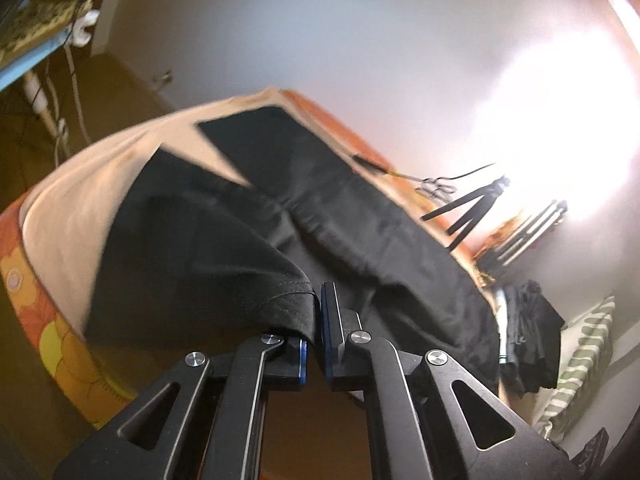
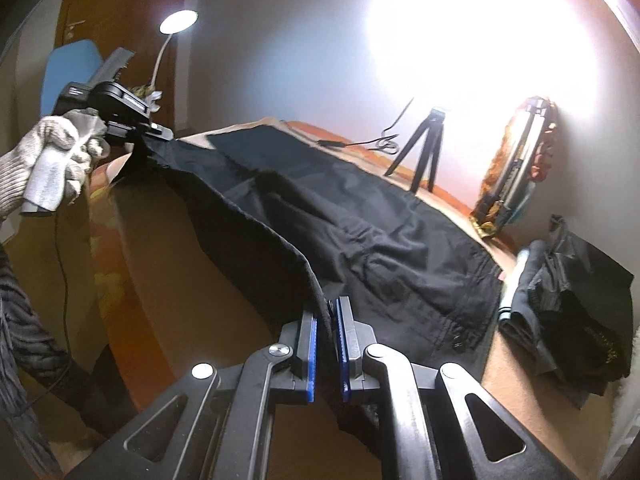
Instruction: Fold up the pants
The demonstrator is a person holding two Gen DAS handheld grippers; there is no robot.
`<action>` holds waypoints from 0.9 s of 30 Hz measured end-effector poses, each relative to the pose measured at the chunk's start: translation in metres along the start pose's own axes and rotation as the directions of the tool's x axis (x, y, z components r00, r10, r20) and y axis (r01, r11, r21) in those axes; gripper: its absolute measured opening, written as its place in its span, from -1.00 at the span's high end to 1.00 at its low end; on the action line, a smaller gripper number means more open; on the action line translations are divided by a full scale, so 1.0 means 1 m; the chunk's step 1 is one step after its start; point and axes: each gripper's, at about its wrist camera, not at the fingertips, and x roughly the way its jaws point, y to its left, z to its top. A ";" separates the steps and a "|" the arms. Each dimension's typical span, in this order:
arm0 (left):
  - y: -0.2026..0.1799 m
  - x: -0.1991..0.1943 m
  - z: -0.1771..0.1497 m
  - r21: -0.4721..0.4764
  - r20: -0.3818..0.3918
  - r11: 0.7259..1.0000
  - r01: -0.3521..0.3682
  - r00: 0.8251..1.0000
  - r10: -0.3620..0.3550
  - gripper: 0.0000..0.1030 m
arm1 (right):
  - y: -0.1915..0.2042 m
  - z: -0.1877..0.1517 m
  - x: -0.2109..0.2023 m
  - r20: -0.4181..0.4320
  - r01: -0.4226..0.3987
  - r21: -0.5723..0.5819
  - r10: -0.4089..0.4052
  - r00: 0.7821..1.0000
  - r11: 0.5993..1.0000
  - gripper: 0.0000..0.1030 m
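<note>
Now we see the black pants spread across the bed, with a small tripod, scissors and a cable past them toward the wall, and a pile of dark clothes on the bed just beyond the waistband. Our left gripper is pinched tight on a hem of the pants and holds it lifted off the bed, the gloved hand showing in the right view with a lit lamp behind it. Our right gripper is likewise clamped narrow on the pants' near edge, close to the waistband.
</note>
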 end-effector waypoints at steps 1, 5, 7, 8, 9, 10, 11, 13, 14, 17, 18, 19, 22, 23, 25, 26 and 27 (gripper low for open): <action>-0.006 -0.003 0.002 0.015 0.016 1.000 0.007 1.000 -0.007 0.93 | -0.002 0.001 0.000 0.005 0.008 0.005 -0.008 1.000 1.000 0.88; -0.020 -0.011 0.009 0.077 0.066 0.997 0.006 0.998 -0.012 0.93 | -0.006 0.009 -0.005 0.042 0.073 0.013 -0.074 0.996 0.997 0.88; -0.026 -0.013 0.013 0.096 0.085 0.995 0.005 0.996 -0.013 0.93 | -0.009 0.013 -0.008 0.060 0.101 0.012 -0.101 0.993 0.995 0.88; -0.030 -0.015 0.016 0.109 0.096 0.994 0.006 0.995 -0.017 0.93 | -0.012 0.017 -0.010 0.070 0.112 0.016 -0.113 0.991 0.994 0.89; -0.034 -0.015 0.019 0.127 0.106 0.992 0.006 0.994 -0.020 0.93 | -0.014 0.020 -0.010 0.096 0.130 -0.002 -0.129 0.987 0.992 0.89; -0.040 -0.016 0.022 0.149 0.117 0.989 0.001 0.993 -0.019 0.93 | -0.019 0.025 -0.010 0.104 0.142 -0.001 -0.141 0.985 0.990 0.88; -0.046 -0.017 0.025 0.169 0.131 0.986 -0.003 0.991 -0.019 0.93 | -0.021 0.029 -0.011 0.108 0.151 -0.002 -0.150 0.983 0.989 0.88; -0.054 -0.016 0.029 0.198 0.153 0.980 -0.009 0.988 -0.022 0.93 | -0.028 0.040 -0.009 0.120 0.173 -0.008 -0.171 0.978 0.985 0.88; -0.060 -0.015 0.033 0.218 0.162 0.976 -0.009 0.986 -0.027 0.93 | -0.033 0.045 -0.008 0.126 0.183 -0.008 -0.181 0.975 0.983 0.88; -0.072 -0.004 0.043 0.246 0.168 0.969 -0.019 0.986 -0.024 0.93 | -0.053 0.064 0.003 0.125 0.192 0.003 -0.191 0.974 0.981 0.88; -0.075 0.001 0.047 0.249 0.165 0.968 -0.019 0.986 -0.023 0.93 | -0.059 0.068 0.007 0.122 0.188 0.009 -0.188 0.975 0.982 0.88; -0.077 0.006 0.051 0.251 0.163 0.968 -0.020 0.986 -0.022 0.93 | -0.069 0.074 0.015 0.113 0.180 0.021 -0.181 0.977 0.984 0.88; -0.084 0.026 0.066 0.259 0.150 0.965 -0.034 0.989 -0.006 0.93 | -0.091 0.089 0.037 0.081 0.155 0.035 -0.157 0.984 0.987 0.88; -0.086 0.034 0.071 0.260 0.141 0.965 -0.042 0.990 0.005 0.93 | -0.097 0.092 0.045 0.070 0.150 0.036 -0.153 0.986 0.988 0.88; -0.090 0.054 0.078 0.275 0.120 0.960 -0.058 0.992 0.026 0.93 | -0.109 0.100 0.063 0.048 0.149 0.035 -0.151 0.987 0.988 0.88; -0.093 0.063 0.080 0.286 0.115 0.956 -0.070 0.993 0.039 0.93 | -0.115 0.105 0.074 0.034 0.153 0.034 -0.154 0.987 0.988 0.88; -0.095 0.069 0.081 0.296 0.113 0.952 -0.080 0.992 0.048 0.93 | -0.117 0.107 0.082 0.023 0.156 0.032 -0.157 0.987 0.987 0.88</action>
